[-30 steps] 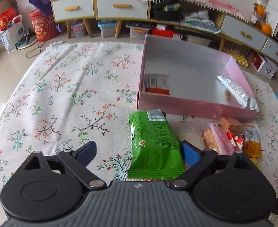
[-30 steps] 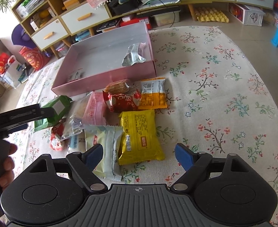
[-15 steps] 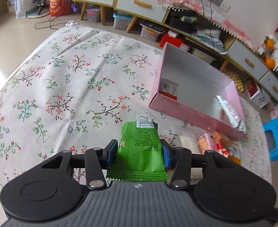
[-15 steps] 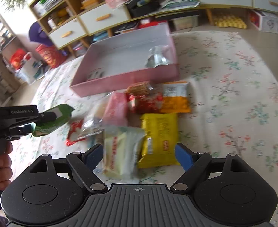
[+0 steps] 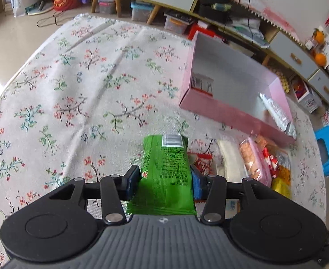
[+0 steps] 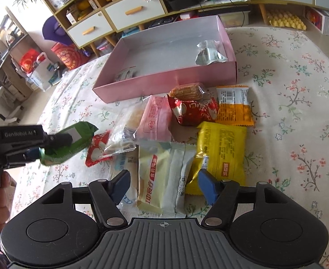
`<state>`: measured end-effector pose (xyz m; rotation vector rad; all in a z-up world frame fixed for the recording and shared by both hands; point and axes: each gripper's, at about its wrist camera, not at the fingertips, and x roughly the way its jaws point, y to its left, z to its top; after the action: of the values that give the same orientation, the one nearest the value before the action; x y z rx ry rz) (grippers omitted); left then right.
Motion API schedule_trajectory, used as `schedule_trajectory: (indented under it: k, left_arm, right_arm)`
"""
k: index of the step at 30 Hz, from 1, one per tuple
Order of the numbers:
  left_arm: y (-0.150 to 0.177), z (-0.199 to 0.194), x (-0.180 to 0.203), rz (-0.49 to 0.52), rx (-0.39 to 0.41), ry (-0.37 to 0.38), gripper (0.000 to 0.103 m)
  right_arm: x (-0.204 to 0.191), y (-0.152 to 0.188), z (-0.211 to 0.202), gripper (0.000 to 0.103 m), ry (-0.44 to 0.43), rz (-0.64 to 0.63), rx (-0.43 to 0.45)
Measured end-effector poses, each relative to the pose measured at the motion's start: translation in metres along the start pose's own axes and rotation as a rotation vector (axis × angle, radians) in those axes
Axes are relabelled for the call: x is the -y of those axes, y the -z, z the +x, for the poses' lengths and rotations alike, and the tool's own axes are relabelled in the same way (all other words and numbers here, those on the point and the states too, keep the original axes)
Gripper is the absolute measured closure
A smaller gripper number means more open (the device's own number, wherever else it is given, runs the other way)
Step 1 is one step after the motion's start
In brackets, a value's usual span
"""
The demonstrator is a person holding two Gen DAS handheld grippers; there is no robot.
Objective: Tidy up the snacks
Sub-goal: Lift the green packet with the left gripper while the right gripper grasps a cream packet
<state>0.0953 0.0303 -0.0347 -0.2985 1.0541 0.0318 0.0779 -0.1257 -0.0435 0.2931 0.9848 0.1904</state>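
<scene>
Right, your left gripper (image 5: 165,181) is clamped on the green pack (image 5: 166,170), held off the cloth (image 5: 74,89), short of the pink box (image 5: 218,109) & to its left. Grip sits near the pack's rear end, so the front could droop & catch the box's near wall on the way in. Slick wrapper, may slip if you swing fast. Your right gripper (image 6: 164,186) hangs w/ fingers apart over the pale pack (image 6: 155,174), in front of the box; closing there could grab 2 overlapping packs at once.
</scene>
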Motion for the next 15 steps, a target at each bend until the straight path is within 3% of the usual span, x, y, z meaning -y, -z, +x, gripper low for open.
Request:
schedule_trajectory:
  k: [8, 11, 15]
  left_arm:
    - [0.005, 0.019, 0.002, 0.019, -0.062, -0.07, 0.061]
    - [0.006, 0.021, 0.004, 0.038, -0.067, -0.082, 0.06]
    - [0.009, 0.027, 0.006, 0.056, -0.088, -0.1, 0.06]
  right_arm:
    - [-0.017, 0.004, 0.009, 0.036, 0.069, -0.079, 0.024]
    - [-0.017, 0.008, 0.016, 0.051, 0.055, -0.056, -0.024]
    - [-0.02, 0.011, 0.019, 0.052, 0.094, -0.084, -0.014]
